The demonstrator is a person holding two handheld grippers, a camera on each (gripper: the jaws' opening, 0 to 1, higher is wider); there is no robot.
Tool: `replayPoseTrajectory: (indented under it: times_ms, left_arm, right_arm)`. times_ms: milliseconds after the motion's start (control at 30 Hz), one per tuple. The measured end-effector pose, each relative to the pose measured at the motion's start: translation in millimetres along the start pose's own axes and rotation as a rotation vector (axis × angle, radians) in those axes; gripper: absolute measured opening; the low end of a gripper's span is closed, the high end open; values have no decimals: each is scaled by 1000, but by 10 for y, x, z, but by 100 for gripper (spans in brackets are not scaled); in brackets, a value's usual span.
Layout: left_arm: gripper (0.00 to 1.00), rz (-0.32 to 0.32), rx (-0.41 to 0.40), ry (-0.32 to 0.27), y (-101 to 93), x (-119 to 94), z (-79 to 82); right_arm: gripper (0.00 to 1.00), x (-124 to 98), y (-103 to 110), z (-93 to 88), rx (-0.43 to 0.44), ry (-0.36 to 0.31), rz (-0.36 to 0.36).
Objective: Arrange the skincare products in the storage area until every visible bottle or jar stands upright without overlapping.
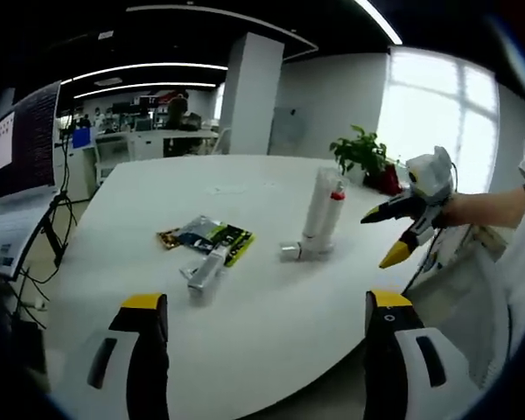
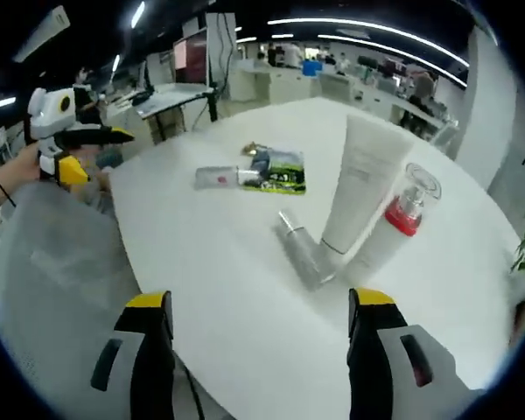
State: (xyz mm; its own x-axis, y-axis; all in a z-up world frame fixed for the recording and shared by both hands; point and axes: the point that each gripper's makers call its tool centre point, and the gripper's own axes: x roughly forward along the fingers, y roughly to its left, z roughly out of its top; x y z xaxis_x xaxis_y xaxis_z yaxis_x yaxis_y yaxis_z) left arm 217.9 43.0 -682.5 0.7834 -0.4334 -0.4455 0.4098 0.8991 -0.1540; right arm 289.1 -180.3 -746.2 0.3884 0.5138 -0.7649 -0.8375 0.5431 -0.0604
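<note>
Yellow-tipped black jaws of the left hand-held gripper (image 1: pixel 267 302) rise at 6 o'clock in the left gripper view, spread wide and holding nothing. Beyond them, on the round white tabletop (image 1: pixel 271 306), a small silver tube (image 1: pixel 205 271) lies flat at centre, touching a dark sachet with yellow-green print (image 1: pixel 212 236); its lettering is too small to read. Toward 2 o'clock a tall white tube (image 1: pixel 318 210) stands upright beside a clear bottle with a red collar (image 1: pixel 334 214), and a short silver bottle (image 1: pixel 290 251) lies on its side at their foot. At 3 o'clock the right hand-held gripper (image 1: pixel 395 234) hovers off the tabletop's edge, jaws parted and empty. A green potted plant (image 1: pixel 360 150) sits behind it.
</note>
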Motion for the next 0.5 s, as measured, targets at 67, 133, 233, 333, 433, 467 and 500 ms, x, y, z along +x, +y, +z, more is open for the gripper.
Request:
replayPoseTrajectory:
  times_ms: [67,133,233,333,433,467,500]
  left_arm:
    - [84,1,4,4,-13,7,-7]
    - [84,3,2,9,-4,9,-15]
    - [83,7,-3,11,4,9,-18]
    - [82,11,-7,15,8,11,-27]
    - [82,10,-6,24,12,15,-42]
    - [81,9,-7,31,10,21,-53]
    - [81,7,-7,35,12,23,-66]
  right_arm:
    - [76,88,-36,-21,-29,33,6]
    - [71,165,-96,-44,-56,57,-4]
    - [63,314,-177,-28,-110,83,-13]
    - [57,428,-276,-21,-152,98,-38]
    - [47,528,-392,-17,-212,115,-65]
    - [45,563,-408,-22,-212,116,-61]
    - [44,591,-427,-20,-212,118,-58]
